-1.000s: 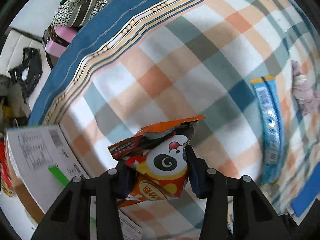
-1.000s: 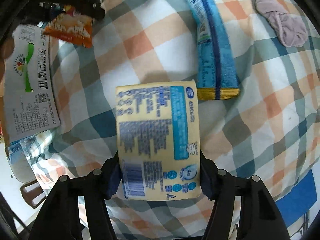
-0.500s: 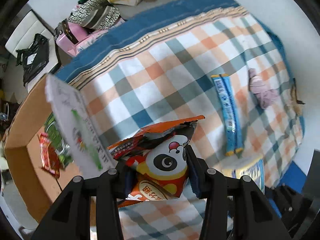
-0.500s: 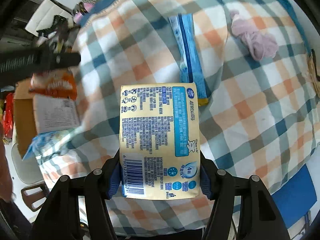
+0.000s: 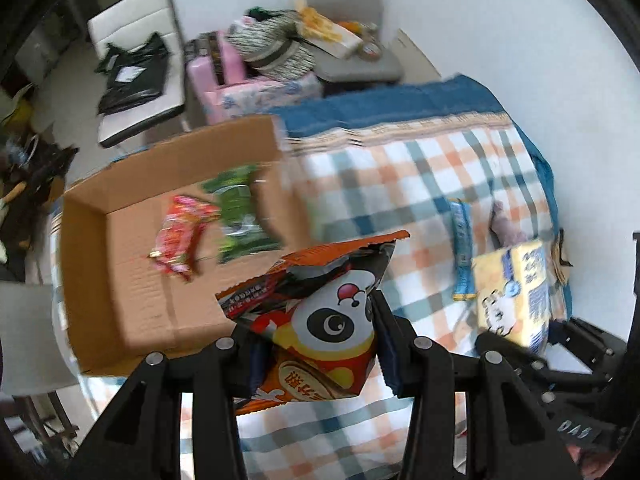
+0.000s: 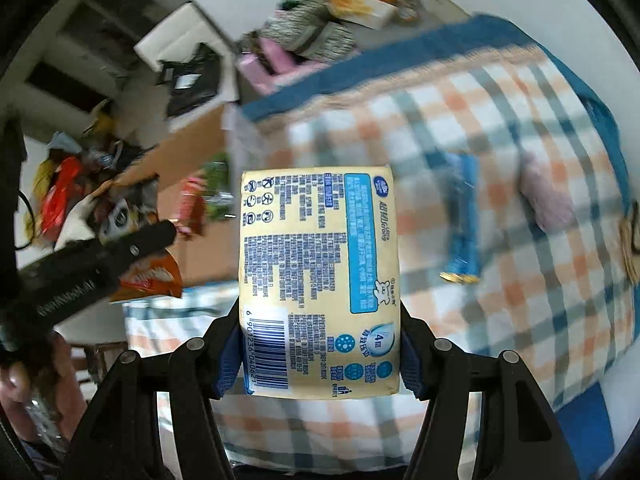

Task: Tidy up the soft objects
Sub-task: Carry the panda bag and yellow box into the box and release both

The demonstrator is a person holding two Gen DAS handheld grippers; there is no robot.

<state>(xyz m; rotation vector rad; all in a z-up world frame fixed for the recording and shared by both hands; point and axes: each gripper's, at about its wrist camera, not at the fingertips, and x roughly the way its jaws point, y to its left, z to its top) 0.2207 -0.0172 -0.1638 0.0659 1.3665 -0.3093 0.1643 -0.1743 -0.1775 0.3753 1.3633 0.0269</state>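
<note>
My left gripper (image 5: 320, 344) is shut on an orange snack bag with a panda face (image 5: 324, 312), held in the air beside the open cardboard box (image 5: 132, 280). My right gripper (image 6: 320, 356) is shut on a yellow tissue pack with blue print (image 6: 320, 280), held above the checked bed; the pack also shows in the left wrist view (image 5: 512, 288). A red packet (image 5: 178, 236) and a green packet (image 5: 240, 212) lie inside the box. A long blue packet (image 5: 462, 252) and a pinkish cloth (image 6: 546, 200) lie on the bed.
The checked blanket (image 5: 400, 184) has a blue border at its far edge. Beyond it stand a pink case with striped bags (image 5: 260, 56), a grey chair (image 5: 352, 32) and a white chair with a black bag (image 5: 132, 68). Clutter lies at the left (image 6: 60, 192).
Both grippers rose and pulled back from the bed with their packs. The left swung toward the box, whose inside with the red and green packets came into view.
</note>
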